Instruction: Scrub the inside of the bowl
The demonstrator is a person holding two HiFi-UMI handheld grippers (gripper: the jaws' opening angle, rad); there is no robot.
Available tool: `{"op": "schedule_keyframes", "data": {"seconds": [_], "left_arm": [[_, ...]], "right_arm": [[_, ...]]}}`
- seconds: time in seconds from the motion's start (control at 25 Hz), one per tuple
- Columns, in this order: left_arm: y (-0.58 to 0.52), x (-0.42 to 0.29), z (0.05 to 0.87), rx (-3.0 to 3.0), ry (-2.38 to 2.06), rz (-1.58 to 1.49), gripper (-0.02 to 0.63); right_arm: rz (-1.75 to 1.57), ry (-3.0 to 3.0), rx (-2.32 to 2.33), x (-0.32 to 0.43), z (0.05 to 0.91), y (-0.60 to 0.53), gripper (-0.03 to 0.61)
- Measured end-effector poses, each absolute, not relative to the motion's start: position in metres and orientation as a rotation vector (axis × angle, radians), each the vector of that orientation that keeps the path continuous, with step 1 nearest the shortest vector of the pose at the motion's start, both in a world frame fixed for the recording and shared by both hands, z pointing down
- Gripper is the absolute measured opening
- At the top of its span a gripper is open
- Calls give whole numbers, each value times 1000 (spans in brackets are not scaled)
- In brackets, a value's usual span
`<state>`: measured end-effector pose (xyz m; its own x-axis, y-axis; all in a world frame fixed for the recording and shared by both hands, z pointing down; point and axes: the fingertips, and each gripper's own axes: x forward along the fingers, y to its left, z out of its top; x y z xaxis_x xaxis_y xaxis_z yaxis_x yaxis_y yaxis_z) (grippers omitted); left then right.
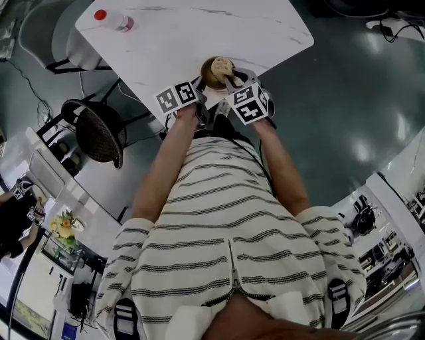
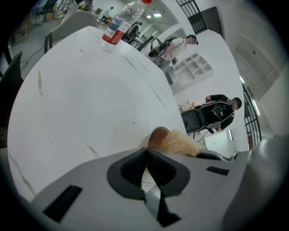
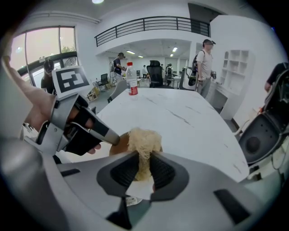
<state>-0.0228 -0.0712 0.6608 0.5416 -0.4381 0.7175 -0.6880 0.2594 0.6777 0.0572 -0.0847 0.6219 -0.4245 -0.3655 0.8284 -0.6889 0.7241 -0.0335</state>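
A small brown bowl (image 1: 211, 74) sits near the front edge of the white marble table (image 1: 172, 40). A pale fibrous scrubber (image 1: 223, 65) rests in it. My right gripper (image 3: 143, 168) is shut on the scrubber (image 3: 144, 137), which pokes up past the pads over the bowl (image 3: 116, 149). My left gripper (image 2: 146, 155) is shut, its tips at the near rim of the bowl (image 2: 157, 136), and it appears to pinch that rim. In the right gripper view the left gripper (image 3: 113, 139) reaches the bowl's left rim. The bowl's inside is mostly hidden.
A water bottle with a red cap (image 1: 114, 20) stands at the table's far left corner. A dark woven chair (image 1: 98, 133) is beside the table on the left. People (image 3: 204, 67) stand and sit farther back in the room.
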Motion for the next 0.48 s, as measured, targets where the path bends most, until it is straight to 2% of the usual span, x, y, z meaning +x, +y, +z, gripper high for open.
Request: {"op": "schedule_keyframes", "data": {"seconds": [0.48], "left_arm": [[-70,-24,662,1374,-1071,226,8]], "right_arm": [[493,-2103,899,55,622,-103,83]]}}
